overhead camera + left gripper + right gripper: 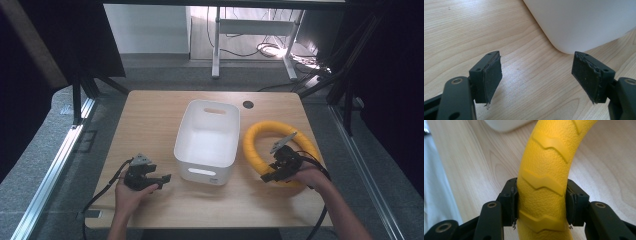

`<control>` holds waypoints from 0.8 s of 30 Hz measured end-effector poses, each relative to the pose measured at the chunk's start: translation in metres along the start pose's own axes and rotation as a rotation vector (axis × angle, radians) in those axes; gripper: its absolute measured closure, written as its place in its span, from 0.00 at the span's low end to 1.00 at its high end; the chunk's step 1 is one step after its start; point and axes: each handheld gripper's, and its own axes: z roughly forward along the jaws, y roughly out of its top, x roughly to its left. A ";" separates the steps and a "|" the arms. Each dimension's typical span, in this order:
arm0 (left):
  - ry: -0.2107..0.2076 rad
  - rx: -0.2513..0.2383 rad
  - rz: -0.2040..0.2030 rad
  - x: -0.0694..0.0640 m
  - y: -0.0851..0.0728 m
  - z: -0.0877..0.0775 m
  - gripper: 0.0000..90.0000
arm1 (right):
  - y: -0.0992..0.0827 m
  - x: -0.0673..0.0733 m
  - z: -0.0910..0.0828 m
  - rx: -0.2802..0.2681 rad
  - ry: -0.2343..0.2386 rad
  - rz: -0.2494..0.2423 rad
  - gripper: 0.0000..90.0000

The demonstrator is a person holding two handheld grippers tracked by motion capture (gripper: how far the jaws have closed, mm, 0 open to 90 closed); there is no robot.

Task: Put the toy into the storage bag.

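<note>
wood table [150, 120]: yellow ring [544, 185] clamped between right tool [541, 205] jaws.

A white bin [206, 135] sits mid-table on pale wood-grain [150, 115], with a yellow ring [255, 145] to its right bearing a pebbled texture and raised zigzag ridges, the black right gripper [541, 205] on it, and the black left gripper [162, 181] near left.
</note>
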 end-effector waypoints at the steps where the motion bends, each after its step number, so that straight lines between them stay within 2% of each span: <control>1: 0.001 0.000 0.000 0.000 0.000 0.000 0.27 | -0.001 -0.001 -0.003 -0.021 0.006 0.006 0.58; 3: 0.001 -0.001 0.001 0.000 0.000 0.000 0.27 | -0.002 -0.003 -0.009 -0.060 0.018 0.017 0.58; 4: 0.001 -0.001 0.001 0.000 0.000 0.000 0.27 | -0.002 -0.003 -0.009 -0.060 0.018 0.017 0.58; 5: 0.003 -0.001 0.001 0.001 0.000 0.000 0.27 | -0.003 -0.007 -0.016 -0.109 0.031 0.033 0.58; 6: 0.003 -0.001 0.001 0.001 0.000 0.000 0.27 | -0.003 -0.007 -0.016 -0.109 0.031 0.033 0.58; 7: 0.002 -0.002 0.001 0.000 0.000 0.000 0.27 | -0.004 -0.010 -0.022 -0.156 0.039 0.041 0.58; 15: -0.001 -0.003 0.000 0.000 0.001 0.000 0.27 | -0.014 -0.019 -0.044 -0.321 0.058 0.089 0.58; 19: -0.004 -0.001 0.002 -0.001 0.001 0.001 0.27 | -0.017 -0.021 -0.053 -0.375 0.055 0.104 0.58; 24: -0.003 -0.001 0.003 -0.001 0.001 0.001 0.27 | -0.019 -0.022 -0.058 -0.408 0.046 0.113 0.58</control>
